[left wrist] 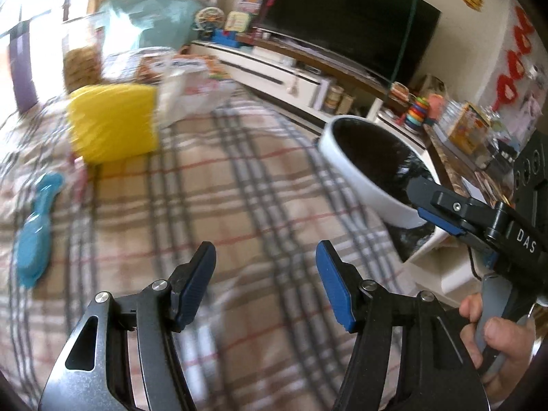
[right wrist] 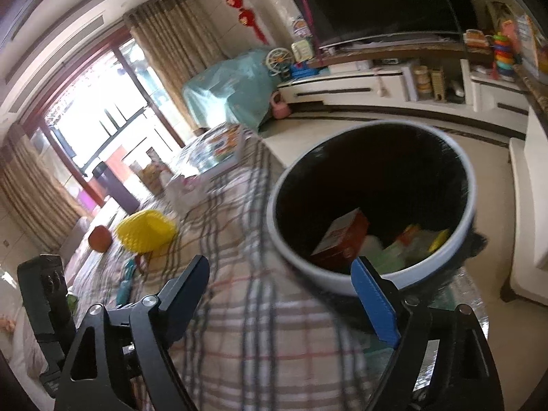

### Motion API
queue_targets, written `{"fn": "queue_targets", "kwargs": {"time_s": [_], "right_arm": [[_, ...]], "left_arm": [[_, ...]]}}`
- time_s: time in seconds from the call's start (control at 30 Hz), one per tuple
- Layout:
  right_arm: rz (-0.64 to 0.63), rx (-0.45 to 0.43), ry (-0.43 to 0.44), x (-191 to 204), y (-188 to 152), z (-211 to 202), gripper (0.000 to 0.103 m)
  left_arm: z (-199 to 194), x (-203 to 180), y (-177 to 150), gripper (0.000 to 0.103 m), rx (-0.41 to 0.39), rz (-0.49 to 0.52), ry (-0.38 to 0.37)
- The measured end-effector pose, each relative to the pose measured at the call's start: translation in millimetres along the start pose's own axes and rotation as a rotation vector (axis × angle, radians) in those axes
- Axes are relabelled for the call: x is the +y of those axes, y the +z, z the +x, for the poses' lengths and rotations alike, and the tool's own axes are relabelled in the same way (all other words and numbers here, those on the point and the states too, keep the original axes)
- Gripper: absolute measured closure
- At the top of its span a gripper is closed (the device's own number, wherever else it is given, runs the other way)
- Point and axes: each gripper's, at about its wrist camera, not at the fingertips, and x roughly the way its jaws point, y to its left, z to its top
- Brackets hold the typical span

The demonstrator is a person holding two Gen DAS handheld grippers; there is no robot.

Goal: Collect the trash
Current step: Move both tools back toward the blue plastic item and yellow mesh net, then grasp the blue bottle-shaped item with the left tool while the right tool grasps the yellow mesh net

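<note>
Right claw [right wrist: 284, 294] just before trash bin [right wrist: 328, 275]

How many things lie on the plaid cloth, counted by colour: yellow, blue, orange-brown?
Yellow: 1, the yellow basket
Blue: 1, the blue brush
Orange-brown: 1, a round orange-brown object
Total: 3 on the plaid cloth

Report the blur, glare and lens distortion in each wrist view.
Left wrist view: motion blur smears the yellow container and plaid cloth; the window is blown out. Right wrist view: window glare at left, blurred bin rim, fisheye bends the TV and cabinet lines.
</note>
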Motion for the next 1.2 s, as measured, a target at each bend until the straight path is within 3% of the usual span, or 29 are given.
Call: {"fn": "queue_targets", "kwargs": {"time_s": [0.73,1.2], "right_arm": [[-0.094,0.122,0.132,95,-38,57,0.016],[-0.15,0.154,0.193,140,-37,88,0.016]], "left_arm": [[-56,119,-34,0.04,-0.047,-0.179,0.182],[-62,159,-32,0.036,-0.043,-0.23,0.231]]}}
